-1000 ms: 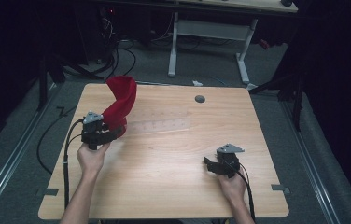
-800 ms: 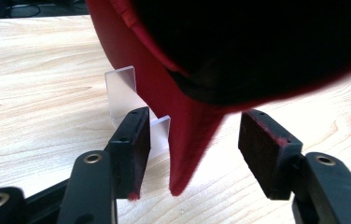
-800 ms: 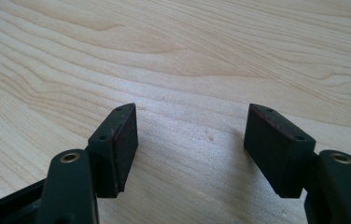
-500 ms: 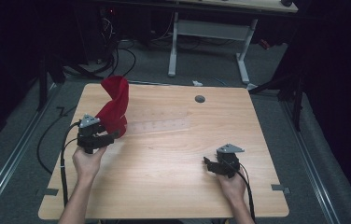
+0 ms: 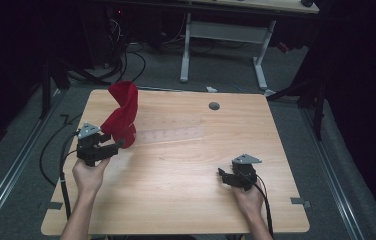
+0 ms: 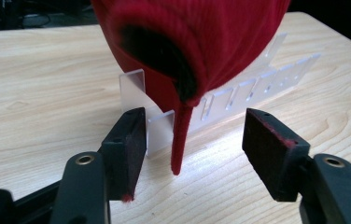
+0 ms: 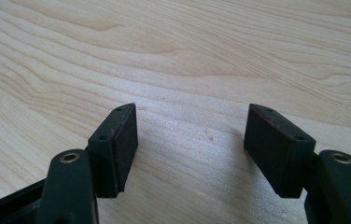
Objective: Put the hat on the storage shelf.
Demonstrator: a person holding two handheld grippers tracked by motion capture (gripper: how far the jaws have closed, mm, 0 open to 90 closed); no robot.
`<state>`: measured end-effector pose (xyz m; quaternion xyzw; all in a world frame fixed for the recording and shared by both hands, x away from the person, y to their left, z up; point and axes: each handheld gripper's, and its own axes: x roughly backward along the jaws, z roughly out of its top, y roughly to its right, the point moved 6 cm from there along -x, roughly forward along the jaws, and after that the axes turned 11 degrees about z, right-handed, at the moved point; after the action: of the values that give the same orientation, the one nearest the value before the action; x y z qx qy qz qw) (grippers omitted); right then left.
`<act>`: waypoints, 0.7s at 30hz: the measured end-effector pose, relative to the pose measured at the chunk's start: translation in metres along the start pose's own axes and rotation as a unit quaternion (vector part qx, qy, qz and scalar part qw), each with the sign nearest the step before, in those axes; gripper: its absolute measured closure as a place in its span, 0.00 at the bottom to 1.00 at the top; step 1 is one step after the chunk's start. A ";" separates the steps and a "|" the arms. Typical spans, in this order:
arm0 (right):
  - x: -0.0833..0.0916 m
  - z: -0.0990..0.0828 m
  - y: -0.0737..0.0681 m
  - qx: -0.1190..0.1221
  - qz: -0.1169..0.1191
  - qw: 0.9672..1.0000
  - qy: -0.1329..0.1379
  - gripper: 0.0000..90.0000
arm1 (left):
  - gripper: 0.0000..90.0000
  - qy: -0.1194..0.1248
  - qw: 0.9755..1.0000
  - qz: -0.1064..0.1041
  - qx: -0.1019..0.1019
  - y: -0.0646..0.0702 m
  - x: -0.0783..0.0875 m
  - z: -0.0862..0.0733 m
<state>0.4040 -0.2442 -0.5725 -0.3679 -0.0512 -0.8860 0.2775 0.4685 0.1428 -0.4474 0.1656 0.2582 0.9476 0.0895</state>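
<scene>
A red knit hat (image 6: 197,42) sat draped over the end of a clear slotted rack (image 6: 253,88) lying on the counter (image 5: 176,190), rising above it in a twisted fold. The left claw (image 6: 194,149) stood with its jaws wide apart and empty, just short of the rack's end, a thin red strand of the hat hanging between them without touching either pad. The right claw (image 7: 192,144), also wide open and holding nothing, rested low over bare wood well apart from the rack. Judging from this, the step looked like a grasp on the hat. Done well, the left claw would close on thick fabric rather than the strand, and clear of the rack's plastic tabs.
</scene>
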 end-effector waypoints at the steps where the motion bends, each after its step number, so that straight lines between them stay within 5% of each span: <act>1: 0.000 0.000 0.000 0.001 0.000 1.000 0.000 0.39 | 0.44 0.003 1.000 -0.002 -0.001 0.001 0.003 0.000; 21: -0.001 0.001 0.000 0.001 0.001 1.000 0.000 0.39 | 0.42 0.005 1.000 -0.017 0.000 0.005 0.030 -0.018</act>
<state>0.4053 -0.2432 -0.5726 -0.3677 -0.0519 -0.8857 0.2787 0.4335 0.1380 -0.4516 0.1561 0.2612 0.9468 0.1047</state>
